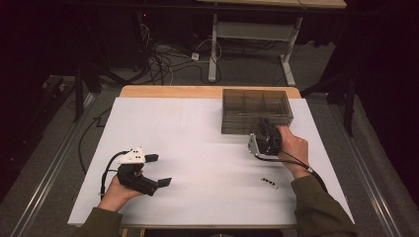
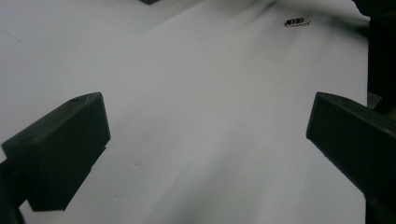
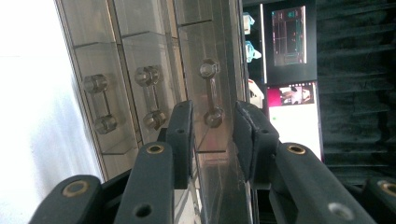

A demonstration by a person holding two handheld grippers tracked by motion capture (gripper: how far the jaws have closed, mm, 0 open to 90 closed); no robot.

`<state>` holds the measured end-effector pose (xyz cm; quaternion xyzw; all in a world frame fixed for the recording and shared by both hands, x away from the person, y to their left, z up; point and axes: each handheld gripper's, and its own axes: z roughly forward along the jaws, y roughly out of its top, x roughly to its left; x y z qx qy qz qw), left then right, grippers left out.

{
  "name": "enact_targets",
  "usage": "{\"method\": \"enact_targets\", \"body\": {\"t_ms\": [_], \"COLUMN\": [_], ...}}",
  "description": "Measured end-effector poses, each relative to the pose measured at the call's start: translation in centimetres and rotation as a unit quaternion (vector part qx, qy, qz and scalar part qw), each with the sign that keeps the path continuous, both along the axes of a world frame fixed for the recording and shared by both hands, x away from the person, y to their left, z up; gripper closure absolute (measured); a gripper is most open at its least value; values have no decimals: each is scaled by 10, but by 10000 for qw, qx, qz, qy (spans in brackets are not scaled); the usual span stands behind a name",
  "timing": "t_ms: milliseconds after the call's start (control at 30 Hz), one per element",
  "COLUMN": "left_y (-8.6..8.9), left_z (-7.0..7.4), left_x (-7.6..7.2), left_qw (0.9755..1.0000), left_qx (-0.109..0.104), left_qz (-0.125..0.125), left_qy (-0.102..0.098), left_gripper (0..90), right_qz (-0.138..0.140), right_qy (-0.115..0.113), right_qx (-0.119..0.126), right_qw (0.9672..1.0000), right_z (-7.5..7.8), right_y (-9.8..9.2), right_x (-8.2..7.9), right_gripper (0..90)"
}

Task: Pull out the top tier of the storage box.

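Your right tool is up against the front of the clear drawer box at the far right of the desk. In the right gripper view its jaws stand narrow, one on each side of a drawer handle, which lies straight ahead between the pads. I cannot tell whether the pads already press on it; a thin gap seems to remain on both sides.

The relation that matters: the handle is a short bar with a knob at each end, and its long axis runs along the gap, parallel to the jaw faces, so the jaws close across its thin width. Two more handles sit to the left of the tool in that view, just beside the left jaw. Judgement: keep the tool centred on the bar so that jaw does not catch the neighbouring handle.

Your left tool rests low over bare desk on the near left, jaws wide, nothing between them. A small dark part lies on the desk near your right forearm, well behind the right tool. The right hand is plainly the nearer one to the box.
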<state>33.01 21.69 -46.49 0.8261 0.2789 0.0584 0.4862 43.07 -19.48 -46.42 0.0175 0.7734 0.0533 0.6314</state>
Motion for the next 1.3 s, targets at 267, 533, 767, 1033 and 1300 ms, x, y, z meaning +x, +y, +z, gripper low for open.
{"method": "enact_targets", "body": {"t_ms": [267,533,767,1033,1300], "left_y": [0,0,0,0,0], "left_z": [0,0,0,0,0], "left_x": [0,0,0,0,0], "left_qw": [10000,10000,10000,10000,10000], "left_qx": [-2,4,2,0,3], "left_qz": [3,2,2,4,4], "left_qy": [1,-1,-2,0,-2], "left_gripper": [0,0,0,0,0], "right_qz": [-2,10,-22,-52,-65], "right_qy": [-24,-59,-133,-161,-202], "right_qx": [-22,-78,-119,-121,-197], "right_qw": [10000,10000,9998,9998,9996], "right_z": [0,-2,-3,-4,-5], "right_y": [1,1,1,2,3], "right_x": [1,3,3,3,3], "right_gripper": [748,778,805,815,818]}}
